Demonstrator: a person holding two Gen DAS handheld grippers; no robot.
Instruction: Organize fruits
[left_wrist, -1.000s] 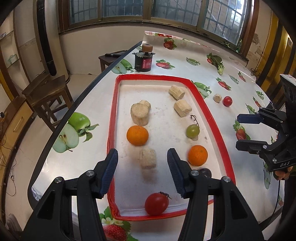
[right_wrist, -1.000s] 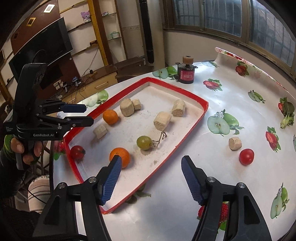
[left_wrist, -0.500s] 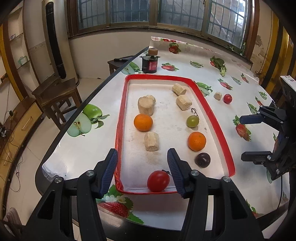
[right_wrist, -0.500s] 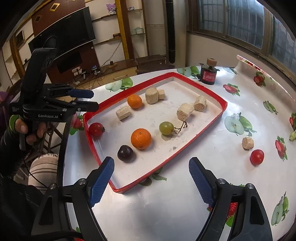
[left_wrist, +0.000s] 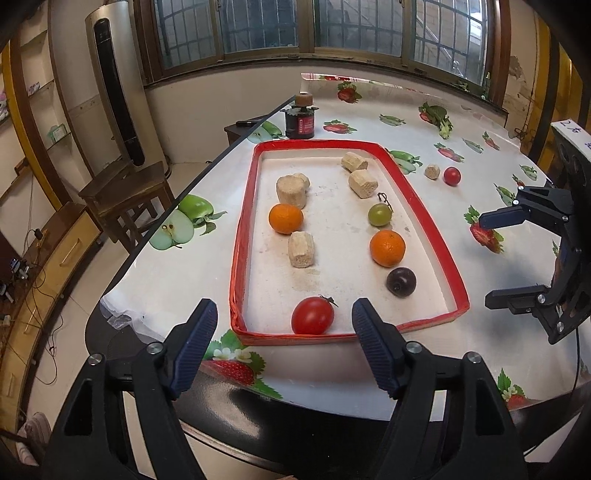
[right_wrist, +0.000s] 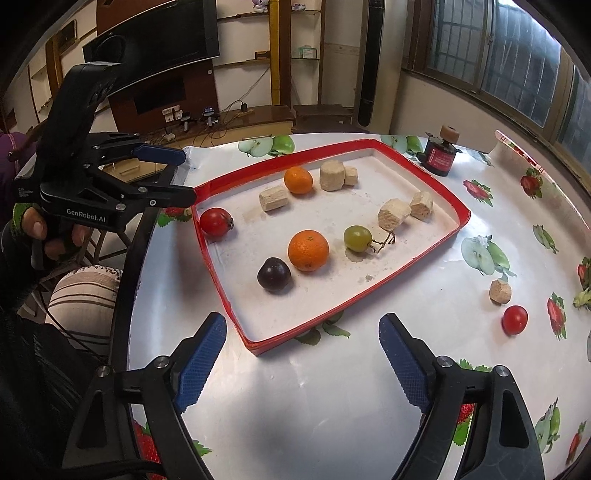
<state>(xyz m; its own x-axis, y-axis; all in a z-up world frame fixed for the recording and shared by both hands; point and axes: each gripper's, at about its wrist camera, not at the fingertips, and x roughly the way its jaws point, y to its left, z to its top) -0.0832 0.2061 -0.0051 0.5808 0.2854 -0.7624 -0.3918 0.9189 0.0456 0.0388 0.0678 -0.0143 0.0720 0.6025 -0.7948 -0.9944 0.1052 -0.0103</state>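
Since a second ago: both grippers pulled back toward the near table edge, jaws wider, and a dark plum now sits in the tray that wasn't visible before.
Left wrist view: left gripper (left_wrist: 282, 347) jaws are opening, nothing between the pads. Red tomato (left_wrist: 312, 315) sits against the near wall of the red tray (left_wrist: 448, 254), straight ahead of the gap.
Same view, extras: dark plum (left_wrist: 401, 281) toward the tray's near right corner, orange (left_wrist: 387, 248) just behind it; right gripper (left_wrist: 498, 258) hovers off the tray's right edge.
Right wrist view: right gripper (right_wrist: 304, 363) jaws opening too, empty, over bare tablecloth (right_wrist: 332, 387) off the tray's near corner.
Key relation: a small tomato (right_wrist: 514, 320) and a cork-like chunk (right_wrist: 500, 291) lie outside the tray, off to this gripper's right. I'd guess the right hand is the nearer one for that stray; round fruit, no long axis to worry about.
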